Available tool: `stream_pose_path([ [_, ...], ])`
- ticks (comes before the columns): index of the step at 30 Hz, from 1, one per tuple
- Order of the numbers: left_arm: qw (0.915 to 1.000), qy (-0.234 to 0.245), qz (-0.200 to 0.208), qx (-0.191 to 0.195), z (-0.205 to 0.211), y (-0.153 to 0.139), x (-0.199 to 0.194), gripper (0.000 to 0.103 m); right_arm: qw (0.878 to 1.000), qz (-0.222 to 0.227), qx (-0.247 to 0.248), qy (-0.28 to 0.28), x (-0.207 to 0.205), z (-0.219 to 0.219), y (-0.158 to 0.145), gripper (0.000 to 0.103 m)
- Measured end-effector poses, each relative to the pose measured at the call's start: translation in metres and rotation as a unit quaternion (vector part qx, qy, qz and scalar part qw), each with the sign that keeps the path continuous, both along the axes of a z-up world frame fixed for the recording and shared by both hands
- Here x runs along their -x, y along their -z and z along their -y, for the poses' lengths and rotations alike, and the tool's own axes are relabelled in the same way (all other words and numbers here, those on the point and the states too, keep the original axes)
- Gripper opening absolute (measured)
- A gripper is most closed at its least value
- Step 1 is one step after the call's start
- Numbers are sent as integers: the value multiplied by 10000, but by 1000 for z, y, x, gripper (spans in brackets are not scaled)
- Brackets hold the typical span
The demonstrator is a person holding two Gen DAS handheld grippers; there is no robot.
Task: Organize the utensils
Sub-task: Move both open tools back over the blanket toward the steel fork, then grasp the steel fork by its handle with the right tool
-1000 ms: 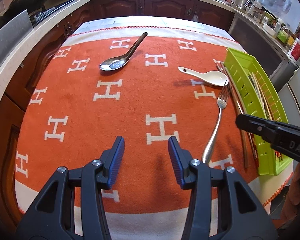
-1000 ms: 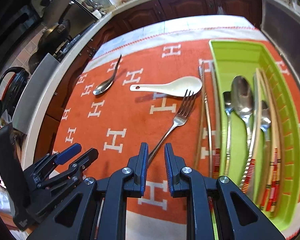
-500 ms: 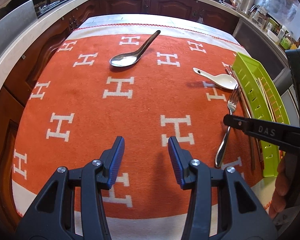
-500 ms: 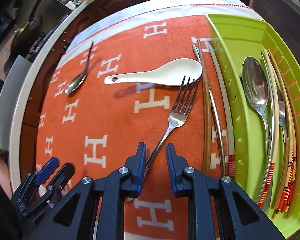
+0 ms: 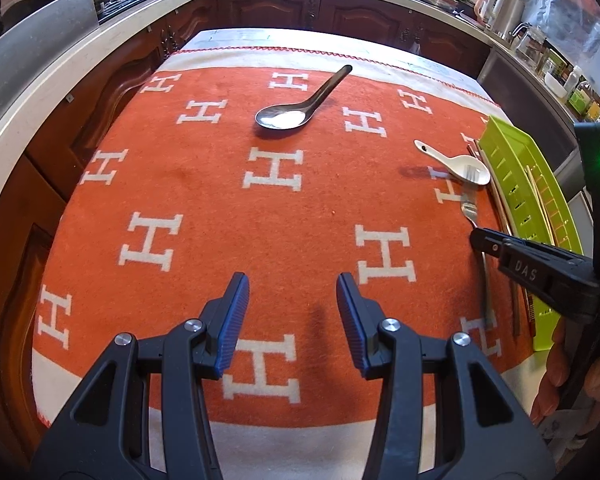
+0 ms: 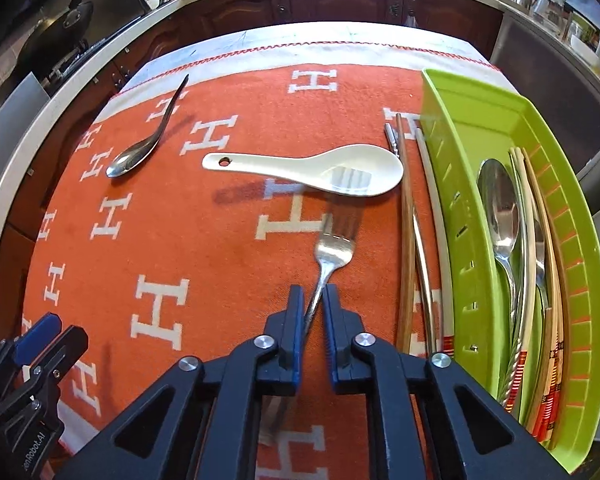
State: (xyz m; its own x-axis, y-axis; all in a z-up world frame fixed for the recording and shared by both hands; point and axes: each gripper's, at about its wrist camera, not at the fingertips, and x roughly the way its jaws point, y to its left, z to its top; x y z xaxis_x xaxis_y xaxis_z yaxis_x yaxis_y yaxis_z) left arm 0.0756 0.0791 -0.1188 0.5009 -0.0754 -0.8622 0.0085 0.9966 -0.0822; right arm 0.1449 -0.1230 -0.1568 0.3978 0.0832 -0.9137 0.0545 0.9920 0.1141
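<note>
A silver fork lies on the orange cloth with its tines by the bowl of a white ceramic spoon. My right gripper is shut on the fork's handle, which runs up between the blue pads. A dark metal spoon lies at the far left. The green tray on the right holds spoons and chopsticks. In the left wrist view my left gripper hangs open over bare cloth, nothing between its fingers, with the dark spoon far ahead and the fork at right.
Loose chopsticks lie along the tray's left wall. The cloth covers a table ringed by kitchen counters and dark cabinets. A hand holding the right gripper shows at the left view's lower right edge.
My right gripper has dropped down over the fork's handle and its jaws have closed on it. The left gripper has drifted a little across the cloth, still open.
</note>
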Motion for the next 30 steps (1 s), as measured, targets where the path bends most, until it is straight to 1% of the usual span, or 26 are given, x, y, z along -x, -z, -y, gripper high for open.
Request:
stream_pose_path([
  [4, 10000, 12, 60, -53, 0, -4, 7, 42, 9995, -55, -299, 40, 6, 12, -1, 4],
  [8, 9999, 25, 120, -119, 3, -10, 14, 42, 9973, -76, -726, 72, 19, 23, -2, 4],
  [10, 9997, 41, 153, -163, 6, -13, 17, 42, 9966, -59, -823, 76, 26, 26, -3, 4],
  [15, 9993, 130, 208, -268, 16, -20, 25, 42, 9941, 164, -1075, 47, 46, 35, -18, 4],
  [20, 9984, 368, 288, -328, 32, -29, 27, 42, 9892, 492, -1382, 69, 66, 52, -44, 4],
  [22, 9977, 467, 316, -384, 39, -32, 26, 48, 9870, 656, -1464, 119, 73, 63, -56, 4],
  [24, 9970, 539, 332, -440, 48, -35, 25, 51, 9846, 795, -1546, 191, 78, 77, -67, 4],
  [30, 9948, 754, 286, -621, 72, -35, 17, 51, 9801, 1083, -1581, 511, 89, 125, -84, 4],
])
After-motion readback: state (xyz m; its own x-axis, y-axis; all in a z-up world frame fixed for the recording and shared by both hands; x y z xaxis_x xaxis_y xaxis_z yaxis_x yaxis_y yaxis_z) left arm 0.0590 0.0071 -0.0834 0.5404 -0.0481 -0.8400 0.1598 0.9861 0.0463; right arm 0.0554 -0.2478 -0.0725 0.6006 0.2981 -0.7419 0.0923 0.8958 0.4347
